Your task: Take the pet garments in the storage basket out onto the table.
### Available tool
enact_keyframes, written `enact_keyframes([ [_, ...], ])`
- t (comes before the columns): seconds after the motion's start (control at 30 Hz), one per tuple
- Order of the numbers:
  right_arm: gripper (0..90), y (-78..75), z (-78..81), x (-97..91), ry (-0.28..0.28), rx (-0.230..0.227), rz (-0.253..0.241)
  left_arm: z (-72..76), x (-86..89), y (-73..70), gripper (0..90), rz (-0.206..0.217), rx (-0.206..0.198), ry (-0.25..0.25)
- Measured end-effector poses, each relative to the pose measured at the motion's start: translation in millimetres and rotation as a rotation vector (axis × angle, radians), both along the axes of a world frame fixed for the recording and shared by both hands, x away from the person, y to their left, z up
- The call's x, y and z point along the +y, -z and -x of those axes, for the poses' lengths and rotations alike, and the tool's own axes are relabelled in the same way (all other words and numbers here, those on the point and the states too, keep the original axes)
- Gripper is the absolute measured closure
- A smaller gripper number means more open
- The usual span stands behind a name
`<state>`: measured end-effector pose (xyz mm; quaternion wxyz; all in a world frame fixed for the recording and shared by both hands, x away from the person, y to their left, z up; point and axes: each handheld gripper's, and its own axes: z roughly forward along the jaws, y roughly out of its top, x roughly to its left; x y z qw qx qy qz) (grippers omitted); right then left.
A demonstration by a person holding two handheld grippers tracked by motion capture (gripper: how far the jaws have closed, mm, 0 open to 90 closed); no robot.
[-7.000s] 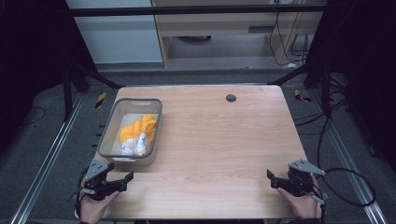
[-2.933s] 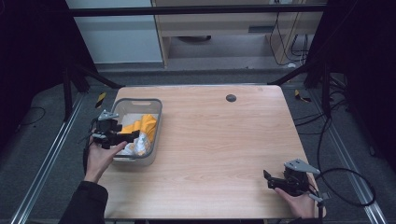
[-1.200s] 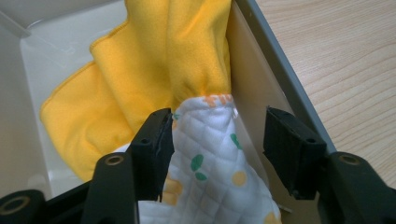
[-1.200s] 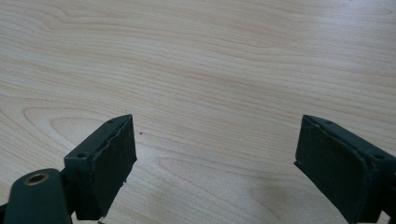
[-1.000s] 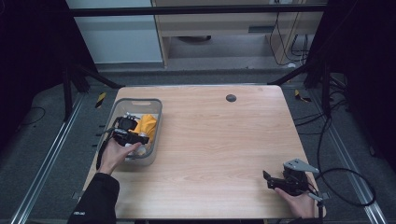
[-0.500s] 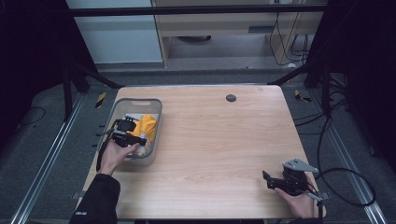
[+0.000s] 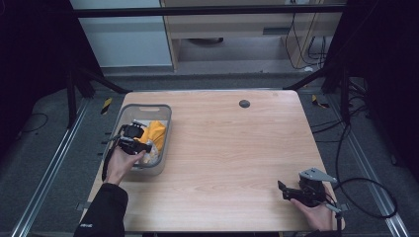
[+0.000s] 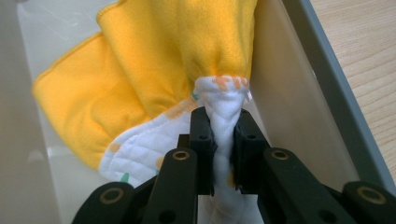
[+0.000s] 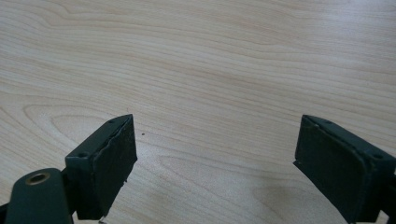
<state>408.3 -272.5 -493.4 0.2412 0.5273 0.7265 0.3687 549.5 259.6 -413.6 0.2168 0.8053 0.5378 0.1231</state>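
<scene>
The cloth [image 8: 154,70], yellow on one face and white quilted with a printed pattern on the other, is found inside the grey bin [image 7: 163,148] at the left rear part of the surface [image 7: 232,158]. It lies crumpled along the bin's length, bunched against the wall on the surface side. In the left gripper view a white fold of it is seen rising straight ahead of the left tongs [image 8: 224,140], with the yellow bulk spreading away beyond and to the left of that fold.

The left tongs have just been closing, and the fold is now pinched between the two black jaws, which stand nearly together with the fabric pressed flat between them. In the high view the left tongs [image 7: 141,146] are seen reaching into the bin from its near left side, angled toward the cloth.

The right tongs [image 7: 284,190] are held at the near right corner of the surface, well apart from the bin. Their jaws are seen wide apart in the right gripper view, with nothing between them, above bare wood.

It is judged that a lift out of the bin is the next move, and that the cloth must be drawn up clear of the wall beside it. The left hand is much the nearer to the work.
</scene>
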Motion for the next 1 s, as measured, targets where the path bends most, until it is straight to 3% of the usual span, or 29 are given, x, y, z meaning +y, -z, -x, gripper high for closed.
enact_keyframes([
  [0.7, 12.8, -0.6, 0.2, 1.0, 0.0, 0.005, -0.004, 7.5, 17.2, -32.5, 82.2, 0.033, -0.063, -0.021],
  [1.0, 13.0, -0.3, 0.2, 1.1, -0.005, -0.001, 0.006, 11.3, 16.2, -45.2, 82.3, 0.026, -0.076, 0.005],
])
